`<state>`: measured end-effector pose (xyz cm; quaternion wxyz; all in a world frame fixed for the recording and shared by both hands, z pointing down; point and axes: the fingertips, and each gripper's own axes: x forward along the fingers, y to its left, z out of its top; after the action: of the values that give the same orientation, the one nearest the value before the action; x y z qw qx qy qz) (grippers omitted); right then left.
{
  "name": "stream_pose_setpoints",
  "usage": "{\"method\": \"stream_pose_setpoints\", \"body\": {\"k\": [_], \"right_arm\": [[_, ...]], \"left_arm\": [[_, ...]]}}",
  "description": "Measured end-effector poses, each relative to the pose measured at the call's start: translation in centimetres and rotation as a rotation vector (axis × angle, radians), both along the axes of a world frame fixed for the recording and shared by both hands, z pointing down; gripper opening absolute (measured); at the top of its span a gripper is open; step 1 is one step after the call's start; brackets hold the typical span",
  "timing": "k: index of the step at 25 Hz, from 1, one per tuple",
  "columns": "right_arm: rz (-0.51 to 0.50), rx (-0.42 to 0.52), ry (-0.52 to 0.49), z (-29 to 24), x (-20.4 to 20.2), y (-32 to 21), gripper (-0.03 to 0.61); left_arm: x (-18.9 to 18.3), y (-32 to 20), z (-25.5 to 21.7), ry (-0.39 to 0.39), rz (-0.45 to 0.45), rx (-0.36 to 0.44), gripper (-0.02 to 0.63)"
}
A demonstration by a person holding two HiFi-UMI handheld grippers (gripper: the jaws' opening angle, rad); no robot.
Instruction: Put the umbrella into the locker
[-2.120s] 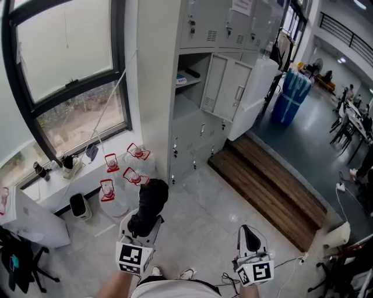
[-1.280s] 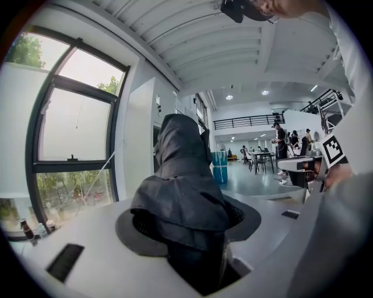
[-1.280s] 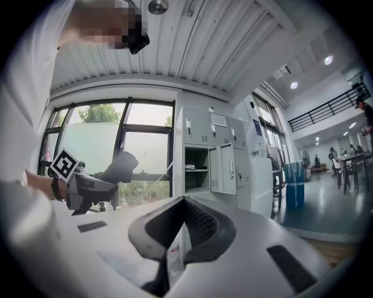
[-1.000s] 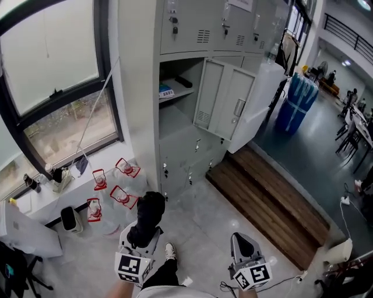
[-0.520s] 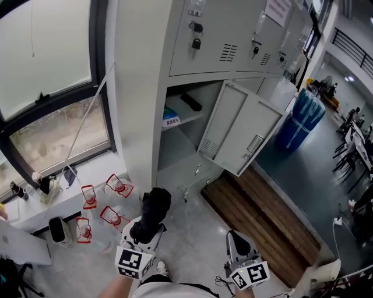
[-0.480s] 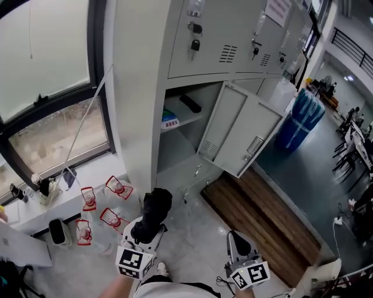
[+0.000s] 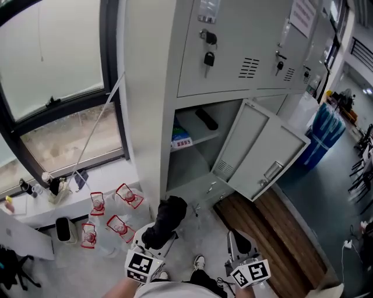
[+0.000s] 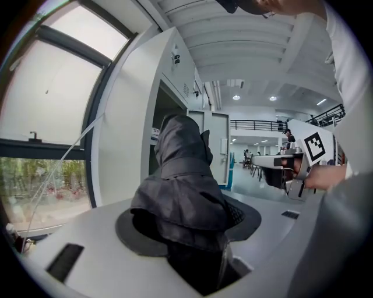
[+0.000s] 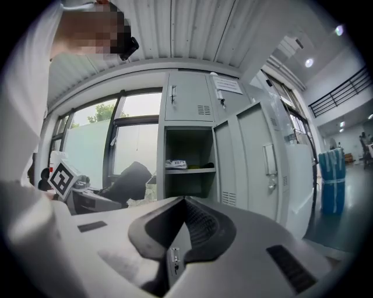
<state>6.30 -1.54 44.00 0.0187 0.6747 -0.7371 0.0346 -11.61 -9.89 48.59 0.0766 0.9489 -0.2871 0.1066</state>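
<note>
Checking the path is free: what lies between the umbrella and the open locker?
Nothing in the way: the head view shows only bare floor between the umbrella and the open locker.

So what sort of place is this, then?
Probably a locker area in an office or workshop building: a wall of grey metal lockers, some with padlocks, one door standing open, a big window beside them, and an open hall beyond.

The paper notice (image 7: 303, 16) on the locker (image 7: 230, 29) cannot be read.
</note>
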Motion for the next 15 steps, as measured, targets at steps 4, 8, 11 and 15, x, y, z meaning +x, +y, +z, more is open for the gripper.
{"method": "stream_pose_setpoints", "body": {"k": [4, 8, 11, 15], "right_arm": [[-0.16, 0.031, -0.007, -0.4, 0.4, -5.2, 0.017], [-0.299, 0.046, 0.007, -1.4, 2.1, -8.9, 0.017], [-0.359, 0.042, -0.004, -1.2, 3.8, -10.7, 0.017], [-0.422, 0.031, -0.019, -0.5, 5.2, -11.9, 0.017]], "left_arm": [[1.3, -1.5, -0.1, -0.016, -0.097, -0.004, 0.241], [3.8, -2.5, -0.6, -0.026, -0.198, -0.018, 0.241], [5.4, -3.0, -0.9, -0.035, -0.263, -0.003, 0.241], [6.7, -2.8, -0.3, -0.054, -0.328, -0.02, 0.241]]}}
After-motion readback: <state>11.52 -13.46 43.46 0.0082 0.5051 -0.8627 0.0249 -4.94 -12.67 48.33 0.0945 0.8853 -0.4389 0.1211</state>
